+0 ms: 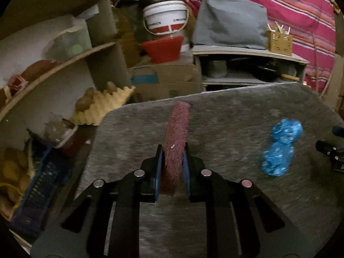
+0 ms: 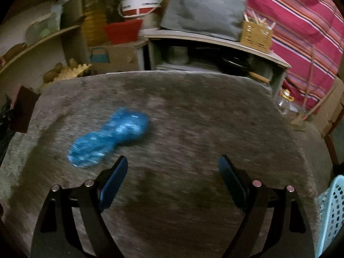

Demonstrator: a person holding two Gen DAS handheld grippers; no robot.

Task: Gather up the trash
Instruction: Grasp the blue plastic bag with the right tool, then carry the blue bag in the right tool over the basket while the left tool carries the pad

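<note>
My left gripper [image 1: 172, 148] is shut on a flat maroon scouring pad [image 1: 177, 133], held on edge above the grey stone tabletop [image 1: 236, 111]; the pad juts forward past the fingertips. A crumpled blue plastic bag [image 1: 279, 148] lies on the table to the right of it. In the right wrist view the same blue bag [image 2: 111, 137] lies just ahead and left of my right gripper [image 2: 173, 163], whose jaws stand wide open with nothing between them. The left fingertip [image 2: 121, 161] is close to the bag's near end.
A light blue perforated basket [image 2: 331, 210] stands at the table's right edge. Shelves with clutter and an egg tray [image 1: 103, 107] are on the left. Behind the table stand a low cabinet [image 1: 247, 68], a red tub [image 1: 163, 47] and a striped curtain [image 2: 301, 21].
</note>
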